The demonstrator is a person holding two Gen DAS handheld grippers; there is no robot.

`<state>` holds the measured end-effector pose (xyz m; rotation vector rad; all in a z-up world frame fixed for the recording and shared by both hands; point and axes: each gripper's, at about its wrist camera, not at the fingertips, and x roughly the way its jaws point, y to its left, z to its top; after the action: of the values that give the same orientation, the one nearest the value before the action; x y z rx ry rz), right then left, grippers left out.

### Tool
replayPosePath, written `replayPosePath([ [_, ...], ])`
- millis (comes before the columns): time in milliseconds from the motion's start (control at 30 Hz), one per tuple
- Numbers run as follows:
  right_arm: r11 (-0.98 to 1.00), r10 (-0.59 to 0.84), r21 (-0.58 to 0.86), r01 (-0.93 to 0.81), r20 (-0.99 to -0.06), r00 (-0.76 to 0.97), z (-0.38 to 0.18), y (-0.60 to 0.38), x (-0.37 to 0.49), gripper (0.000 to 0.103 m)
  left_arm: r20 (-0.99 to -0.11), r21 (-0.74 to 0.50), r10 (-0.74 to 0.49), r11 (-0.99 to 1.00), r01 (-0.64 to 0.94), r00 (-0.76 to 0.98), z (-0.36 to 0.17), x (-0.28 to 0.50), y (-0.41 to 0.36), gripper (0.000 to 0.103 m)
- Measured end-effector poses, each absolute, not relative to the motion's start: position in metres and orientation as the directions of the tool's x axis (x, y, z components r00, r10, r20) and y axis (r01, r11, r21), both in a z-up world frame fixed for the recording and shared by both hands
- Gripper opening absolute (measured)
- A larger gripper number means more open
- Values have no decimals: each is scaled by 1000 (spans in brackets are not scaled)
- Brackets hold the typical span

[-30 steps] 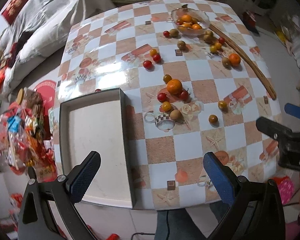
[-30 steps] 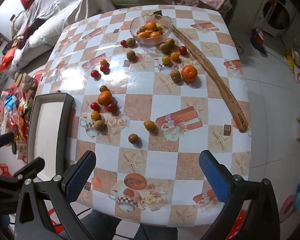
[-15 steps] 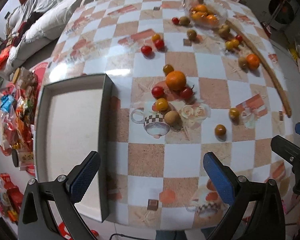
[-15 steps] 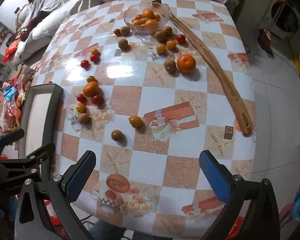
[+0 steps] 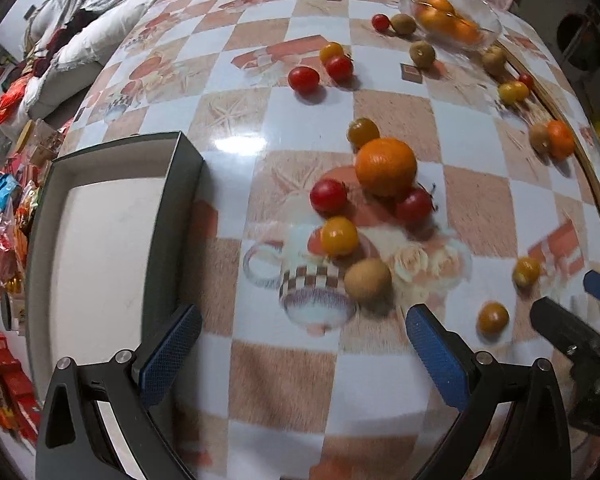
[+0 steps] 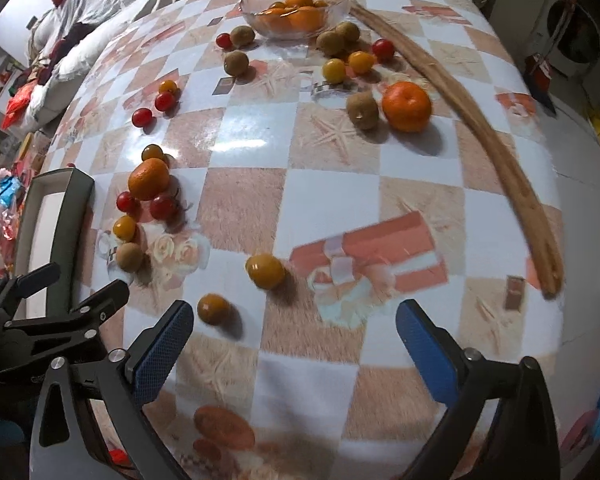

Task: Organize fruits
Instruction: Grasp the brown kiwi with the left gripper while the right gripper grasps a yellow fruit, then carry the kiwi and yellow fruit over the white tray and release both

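Fruits lie scattered on a checkered table. Near my open, empty left gripper (image 5: 304, 348) sit a brown kiwi (image 5: 367, 281), a yellow tomato (image 5: 339, 236), two red tomatoes (image 5: 329, 197) and an orange (image 5: 385, 166). An empty grey tray (image 5: 100, 240) lies to the left. My open, empty right gripper (image 6: 292, 344) hovers over the near table, close to two small orange tomatoes (image 6: 214, 309) (image 6: 265, 271). A glass bowl (image 6: 296, 12) with oranges stands at the far side. A second orange (image 6: 406, 101) lies by a kiwi (image 6: 362, 106).
A long curved wooden stick (image 6: 472, 120) runs along the table's right side. A sofa with cushions (image 5: 80, 32) is beyond the far left edge. Snack packets (image 5: 4, 216) are piled left of the tray. The right gripper's frame shows in the left wrist view (image 5: 580, 344).
Both grippers have moved forward and lower over the table, so the fruits look larger and closer. Both stay open and empty.
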<state>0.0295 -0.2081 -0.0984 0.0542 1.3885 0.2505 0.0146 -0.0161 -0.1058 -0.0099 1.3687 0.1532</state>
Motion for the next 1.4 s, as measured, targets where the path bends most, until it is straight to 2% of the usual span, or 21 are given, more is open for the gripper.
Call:
replayPosePath([
  [67, 971, 203, 179, -156, -966, 158, -106, -206, 33, 93, -974, 66, 94, 988, -141, 205, -110, 17, -14, 96],
  [100, 970, 207, 183, -157, -966, 152, -109, -205, 34, 90, -976, 56, 86, 987, -150, 201, -112, 18, -14, 88],
  [133, 970, 211, 188, -157, -966, 148, -112, -205, 35, 88, -978, 50, 81, 986, -157, 195, -115, 18, -15, 87],
  [167, 969, 212, 189, -156, -967, 143, -114, -205, 36, 81, -980, 42, 74, 985, -170, 187, -118, 20, -14, 87],
  [233, 968, 211, 187, -167, -967, 145, -115, -204, 39, 78, -980, 39, 75, 981, -188, 187, -120, 20, -14, 85],
  [267, 966, 217, 191, -176, -965, 146, -115, -202, 39, 76, -978, 37, 76, 979, -199, 192, -120, 20, -13, 82],
  [300, 962, 223, 194, -190, -964, 147, -115, -200, 38, 72, -978, 30, 71, 978, -206, 194, -121, 21, -12, 73],
  [433, 956, 207, 166, -240, -966, 156, -114, -189, 37, 58, -979, 14, 64, 969, -248, 195, -120, 22, -9, 70],
  [467, 953, 195, 147, -266, -967, 163, -113, -184, 36, 51, -978, 7, 59, 967, -253, 199, -120, 23, -6, 67],
  [500, 950, 192, 142, -277, -967, 165, -113, -182, 35, 39, -977, -14, 41, 966, -257, 208, -120, 22, -5, 58],
  [533, 948, 194, 143, -283, -968, 161, -113, -182, 35, 31, -976, -15, 42, 966, -258, 214, -120, 23, -4, 48],
  [567, 948, 199, 148, -282, -967, 160, -112, -183, 35, 23, -974, -13, 45, 967, -253, 222, -118, 22, -6, 43],
  [600, 948, 206, 156, -277, -966, 159, -112, -184, 34, 23, -973, -16, 42, 968, -249, 227, -117, 21, -7, 32],
  [633, 948, 218, 171, -268, -964, 155, -112, -187, 35, 23, -972, -19, 40, 969, -246, 230, -117, 19, -8, 26],
  [900, 942, 274, 235, -240, -951, 145, -107, -200, 31, 23, -964, -79, -13, 968, -236, 266, -99, 3, 2, 26],
  [1400, 917, 319, 266, -296, -936, 146, -76, -167, 28, 24, -945, -85, -11, 974, -210, 328, -52, -14, 42, 26],
])
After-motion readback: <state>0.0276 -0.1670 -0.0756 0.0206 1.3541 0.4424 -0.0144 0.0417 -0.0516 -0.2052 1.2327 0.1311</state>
